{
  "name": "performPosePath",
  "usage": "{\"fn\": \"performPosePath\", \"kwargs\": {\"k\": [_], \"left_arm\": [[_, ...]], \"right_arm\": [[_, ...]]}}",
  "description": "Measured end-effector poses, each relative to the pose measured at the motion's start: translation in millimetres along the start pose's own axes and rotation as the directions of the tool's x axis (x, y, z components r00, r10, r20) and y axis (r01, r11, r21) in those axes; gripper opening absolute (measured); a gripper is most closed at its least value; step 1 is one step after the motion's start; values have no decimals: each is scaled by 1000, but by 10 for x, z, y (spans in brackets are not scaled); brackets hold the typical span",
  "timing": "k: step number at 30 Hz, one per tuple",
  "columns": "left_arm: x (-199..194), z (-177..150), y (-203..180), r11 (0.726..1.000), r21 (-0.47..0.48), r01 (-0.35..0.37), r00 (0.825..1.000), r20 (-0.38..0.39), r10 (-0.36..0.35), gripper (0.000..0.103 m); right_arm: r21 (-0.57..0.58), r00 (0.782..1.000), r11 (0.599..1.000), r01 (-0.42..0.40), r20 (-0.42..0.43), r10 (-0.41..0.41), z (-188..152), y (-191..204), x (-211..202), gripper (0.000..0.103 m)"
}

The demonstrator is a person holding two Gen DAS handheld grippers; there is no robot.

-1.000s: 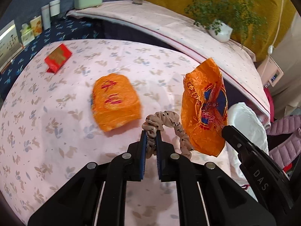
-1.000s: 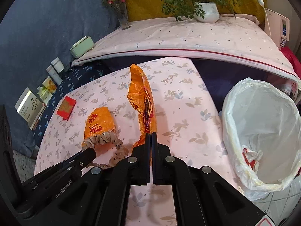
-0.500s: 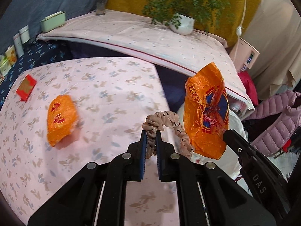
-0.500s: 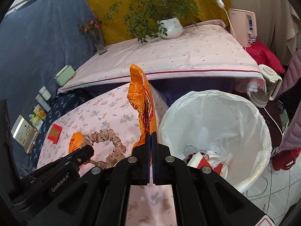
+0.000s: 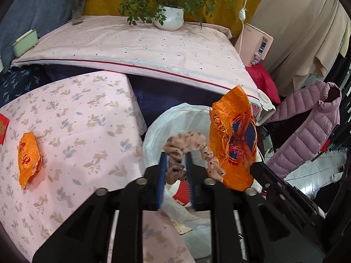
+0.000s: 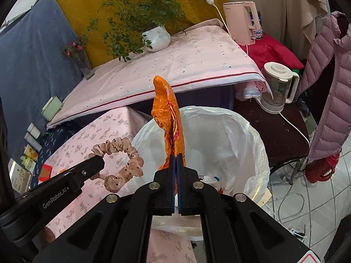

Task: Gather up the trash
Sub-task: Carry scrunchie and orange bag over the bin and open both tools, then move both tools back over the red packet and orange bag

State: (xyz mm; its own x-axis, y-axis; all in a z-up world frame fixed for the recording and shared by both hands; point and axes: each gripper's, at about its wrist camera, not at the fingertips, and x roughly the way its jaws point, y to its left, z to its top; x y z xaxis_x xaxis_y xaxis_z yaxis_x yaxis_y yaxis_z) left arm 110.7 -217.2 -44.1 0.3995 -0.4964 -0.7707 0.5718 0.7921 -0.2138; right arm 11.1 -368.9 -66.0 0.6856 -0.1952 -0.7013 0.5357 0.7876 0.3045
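My left gripper (image 5: 176, 153) hangs over the bin's white liner (image 5: 166, 122). Its jaws are opening, and a beige spotted scrunchie (image 5: 190, 138) sits loosely between the blue pads, blurred. The right wrist view shows the scrunchie (image 6: 122, 144) dangling off a left finger (image 6: 87, 168) by the bin's left rim. My right gripper (image 6: 176, 155) is shut on a crumpled orange wrapper (image 6: 167, 114), which stands upright above the bin liner (image 6: 230, 135). The left wrist view has that wrapper (image 5: 234, 135) just right of the scrunchie. Another orange packet (image 5: 28, 155) lies on the table at the left.
The floral pink tablecloth (image 5: 76, 114) ends right at the bin. A small red packet (image 6: 45, 172) lies at the table's far left. Behind are a raised pink-covered surface with a potted plant (image 5: 169, 17), a kettle (image 6: 278, 85) and a hanging pink jacket (image 6: 329, 100).
Both grippers have swung right, from over the table to over the bin. The left jaws have parted around the scrunchie. The right gripper keeps the wrapper.
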Motion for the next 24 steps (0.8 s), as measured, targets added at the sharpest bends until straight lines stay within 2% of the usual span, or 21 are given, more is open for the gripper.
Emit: {"fn": "performPosePath", "kwargs": {"k": [2, 6, 11, 13, 24], "left_arm": [[19, 10, -41, 1000, 1, -4, 1000, 5, 4, 33], [48, 5, -46, 1000, -3, -11, 1000, 1, 11, 40], [55, -10, 24, 1000, -16, -26, 1000, -3, 26, 44], [45, -18, 65, 999, -25, -34, 999, 0, 34, 47], [-65, -74, 355, 994, -85, -62, 998, 8, 63, 47]], "right_arm": [[5, 1000, 1000, 5, 0, -5, -1, -49, 3, 2], [13, 1000, 1000, 4, -6, -4, 4, -107, 34, 2], [13, 1000, 1000, -8, -16, 8, -7, -73, 76, 4], [10, 1000, 1000, -10, -12, 10, -16, -36, 72, 8], [-41, 999, 999, -29, -19, 28, -56, 237, 47, 11]]}}
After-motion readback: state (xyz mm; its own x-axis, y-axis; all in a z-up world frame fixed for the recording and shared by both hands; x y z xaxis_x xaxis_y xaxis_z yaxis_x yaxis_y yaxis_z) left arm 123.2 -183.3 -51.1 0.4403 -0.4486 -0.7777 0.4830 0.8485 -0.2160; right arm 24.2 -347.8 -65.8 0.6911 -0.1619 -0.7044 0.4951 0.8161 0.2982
